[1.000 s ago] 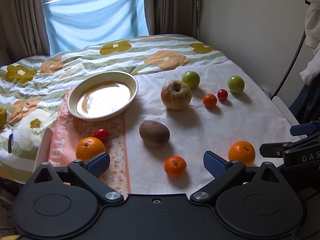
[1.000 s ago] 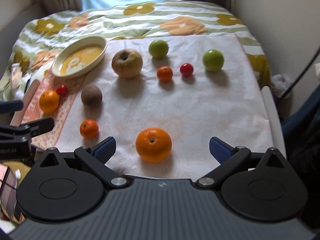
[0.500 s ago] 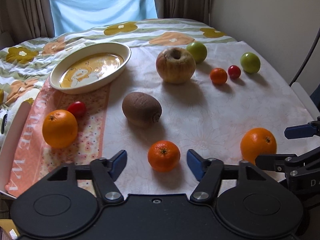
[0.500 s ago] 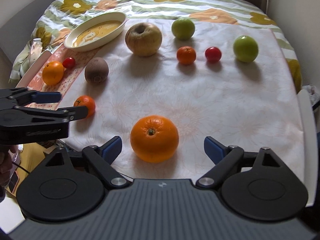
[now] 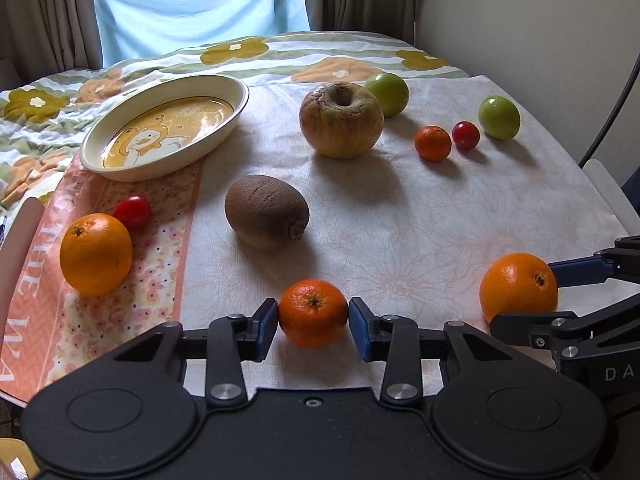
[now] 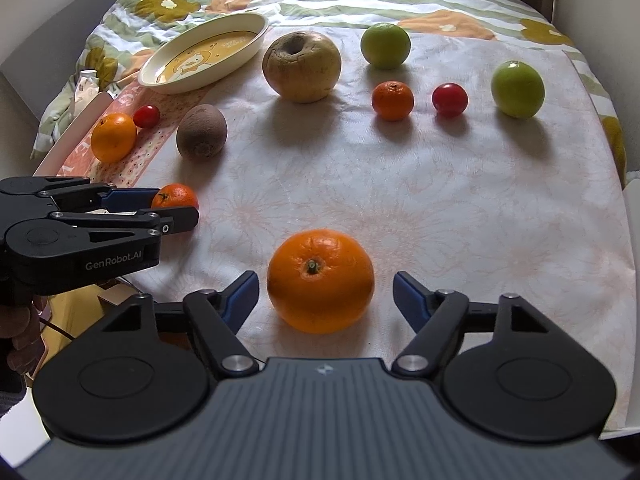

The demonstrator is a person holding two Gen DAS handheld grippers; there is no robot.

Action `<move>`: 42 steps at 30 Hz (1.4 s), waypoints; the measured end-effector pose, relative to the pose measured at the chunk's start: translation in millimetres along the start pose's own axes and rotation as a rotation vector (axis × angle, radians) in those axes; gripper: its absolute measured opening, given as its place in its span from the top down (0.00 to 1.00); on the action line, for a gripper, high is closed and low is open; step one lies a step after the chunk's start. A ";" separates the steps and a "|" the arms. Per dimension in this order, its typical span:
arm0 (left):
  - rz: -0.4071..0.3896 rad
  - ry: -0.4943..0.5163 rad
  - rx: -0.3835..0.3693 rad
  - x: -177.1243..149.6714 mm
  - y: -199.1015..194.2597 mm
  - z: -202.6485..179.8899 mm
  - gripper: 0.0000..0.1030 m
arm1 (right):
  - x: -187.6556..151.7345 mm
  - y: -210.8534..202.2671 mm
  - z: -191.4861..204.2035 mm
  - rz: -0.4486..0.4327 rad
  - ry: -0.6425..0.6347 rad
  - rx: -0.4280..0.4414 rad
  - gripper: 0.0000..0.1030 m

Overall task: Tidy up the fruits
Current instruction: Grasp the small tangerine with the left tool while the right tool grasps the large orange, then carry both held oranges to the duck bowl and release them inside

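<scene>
My left gripper is shut on a small mandarin that rests on the cloth near the front edge; it also shows in the right wrist view. My right gripper is open, its fingers on either side of a large orange without touching it; the orange also shows in the left wrist view. A cream oval dish with a cartoon print sits at the back left. A kiwi, a big yellow-brown apple and another orange lie on the cloth.
Two green fruits, a second small mandarin and a cherry tomato lie at the back right. Another cherry tomato sits beside the left orange. A wall runs along the right; curtains hang behind.
Both grippers moved forward and lower. My left gripper closed in from open onto the small mandarin. My right gripper's fingers came up around the large orange and narrowed slightly.
</scene>
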State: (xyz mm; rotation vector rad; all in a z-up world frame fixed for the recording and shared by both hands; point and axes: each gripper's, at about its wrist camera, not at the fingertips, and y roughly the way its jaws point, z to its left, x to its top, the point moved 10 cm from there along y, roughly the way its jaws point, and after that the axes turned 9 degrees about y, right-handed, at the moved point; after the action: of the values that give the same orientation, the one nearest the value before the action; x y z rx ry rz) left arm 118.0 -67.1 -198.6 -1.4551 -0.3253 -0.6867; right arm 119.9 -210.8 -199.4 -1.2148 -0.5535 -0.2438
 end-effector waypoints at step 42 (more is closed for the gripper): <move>-0.173 -0.118 0.132 94.0 -83.0 132.4 0.59 | 155.4 -44.8 101.3 -0.145 -0.046 0.089 0.29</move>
State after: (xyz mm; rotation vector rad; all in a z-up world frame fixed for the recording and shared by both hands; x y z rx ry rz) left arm 166.5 42.5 -61.3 -1.3547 -0.5832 -0.7053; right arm 202.8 -114.3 -57.2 -1.0974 -0.6867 -0.3111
